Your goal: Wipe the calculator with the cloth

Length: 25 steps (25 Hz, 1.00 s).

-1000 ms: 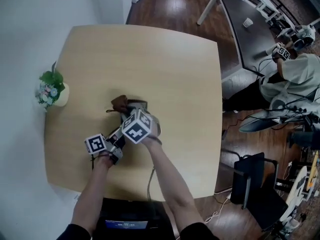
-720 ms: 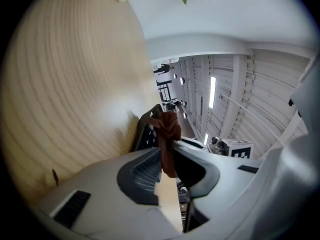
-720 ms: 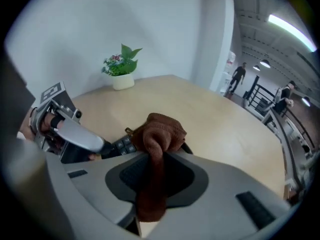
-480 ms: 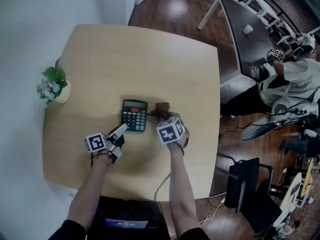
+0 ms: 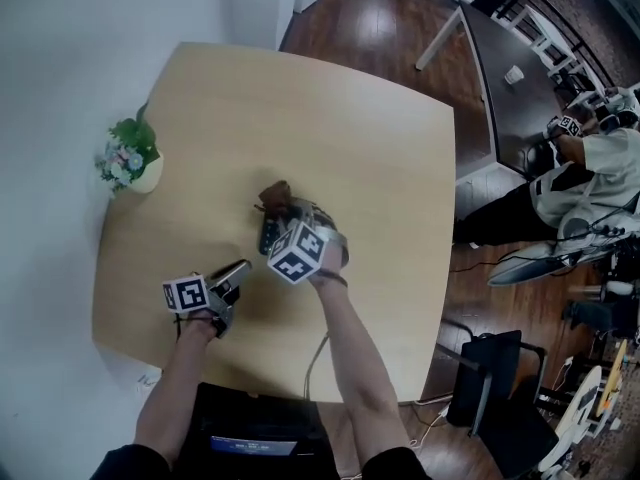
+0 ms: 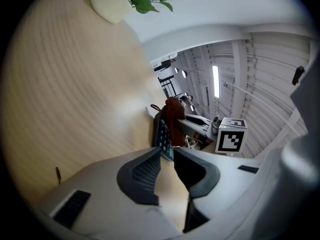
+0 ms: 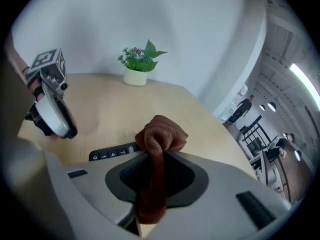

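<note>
A black calculator (image 5: pixel 267 234) lies flat on the round wooden table (image 5: pixel 350 148), mostly covered by my right gripper (image 5: pixel 283 214). That gripper is shut on a brown cloth (image 5: pixel 275 196), whose bunched end (image 7: pixel 160 134) bulges out past the jaws and rests over the calculator's keys (image 7: pixel 112 153). My left gripper (image 5: pixel 243 266) lies low on the table at the calculator's near-left corner, jaws shut with nothing between them. From the left gripper view (image 6: pixel 167 154) the calculator (image 6: pixel 161 134) sits just beyond the tips, with the cloth (image 6: pixel 174 116) on top of it.
A small potted plant (image 5: pixel 130 158) stands at the table's left edge, against the white wall. To the right, across wooden floor, are a dark table (image 5: pixel 500 78), a seated person (image 5: pixel 590 168) and a dark chair (image 5: pixel 500 368).
The right gripper swept the cloth off to the calculator's right, baring the keys, then came back left over it. The left gripper stayed by the near-left corner, drawing back slightly.
</note>
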{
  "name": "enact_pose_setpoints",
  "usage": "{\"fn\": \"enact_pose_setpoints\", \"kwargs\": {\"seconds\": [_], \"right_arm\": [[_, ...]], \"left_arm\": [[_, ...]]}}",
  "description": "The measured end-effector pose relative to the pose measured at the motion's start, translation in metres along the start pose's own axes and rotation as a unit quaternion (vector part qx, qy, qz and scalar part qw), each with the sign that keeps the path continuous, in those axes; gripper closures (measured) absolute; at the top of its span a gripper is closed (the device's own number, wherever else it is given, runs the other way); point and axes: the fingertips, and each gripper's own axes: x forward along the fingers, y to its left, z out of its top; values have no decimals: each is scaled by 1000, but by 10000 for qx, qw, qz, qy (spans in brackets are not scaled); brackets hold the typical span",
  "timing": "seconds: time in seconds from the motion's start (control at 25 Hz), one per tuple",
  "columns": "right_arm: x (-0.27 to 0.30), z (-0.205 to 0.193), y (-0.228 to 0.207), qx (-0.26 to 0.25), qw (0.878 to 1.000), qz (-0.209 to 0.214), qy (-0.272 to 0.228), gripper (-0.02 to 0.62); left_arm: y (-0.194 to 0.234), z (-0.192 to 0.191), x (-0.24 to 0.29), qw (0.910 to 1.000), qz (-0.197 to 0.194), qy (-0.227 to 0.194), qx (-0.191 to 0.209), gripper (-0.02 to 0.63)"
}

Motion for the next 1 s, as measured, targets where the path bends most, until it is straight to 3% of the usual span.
{"fn": "enact_pose_setpoints", "kwargs": {"seconds": [0.12,0.32,0.44,0.52,0.64,0.84,0.92,1.0], "right_arm": [[10,-4,29,-572,9981,135,183,509],[-9,-13,88,-1189,9919,384,216,510],[-26,-29,133,-1317,9869,887,272,509],[-37,-34,144,-1077,9869,1178,222,509],[-42,-20,102,-419,9953,878,-14,509],[-23,15,-12,7,9983,-506,-274,509],[-9,19,-32,-29,9973,-706,-181,509],[8,17,-29,-291,9977,-606,28,509]], "left_arm": [[9,-2,-13,9998,207,28,-56,534],[12,0,-15,9997,201,-25,-155,532],[14,0,-15,9995,175,-27,-249,532],[14,0,-16,9994,164,-30,-310,532],[13,1,-16,9993,166,-47,-329,532],[14,2,-16,9990,171,-165,-374,532],[14,3,-17,9985,154,-252,-455,532],[14,5,-18,9980,152,-317,-517,532]]}}
